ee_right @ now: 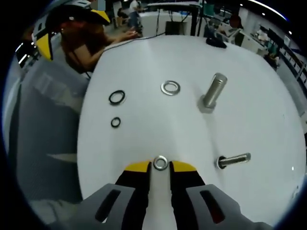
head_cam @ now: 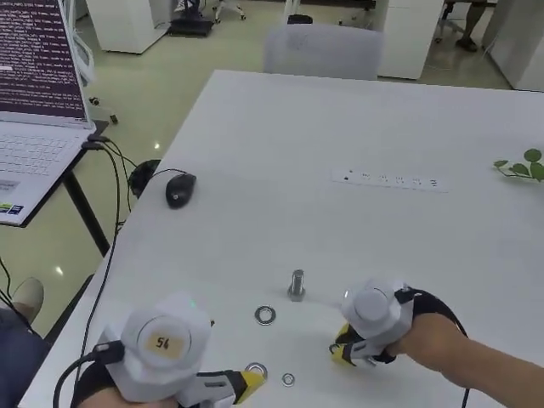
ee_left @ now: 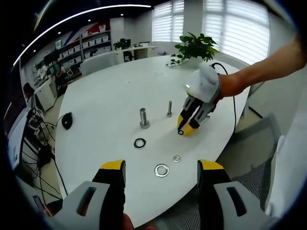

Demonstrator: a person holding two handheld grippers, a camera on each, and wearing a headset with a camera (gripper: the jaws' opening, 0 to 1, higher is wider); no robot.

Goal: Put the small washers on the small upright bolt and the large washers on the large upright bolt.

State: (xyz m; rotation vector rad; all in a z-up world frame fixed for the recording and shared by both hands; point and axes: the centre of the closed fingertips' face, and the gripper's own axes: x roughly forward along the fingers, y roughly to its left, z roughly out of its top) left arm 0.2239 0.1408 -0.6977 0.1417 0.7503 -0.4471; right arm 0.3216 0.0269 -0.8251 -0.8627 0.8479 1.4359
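One washer (ee_right: 160, 163) in right fingers (ee_right: 139, 167); mouse (head_cam: 180, 189), power strip (head_cam: 389, 179) beyond large bolt (head_cam: 296, 285).

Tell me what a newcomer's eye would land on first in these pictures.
First, the right gripper, its yellow-tipped jaws closed on a small silver washer low over the white table. Next, the large upright steel bolt standing mid-table, with the thinner small upright bolt close by. The left gripper stands open, with a large silver washer lying flat ahead of it.
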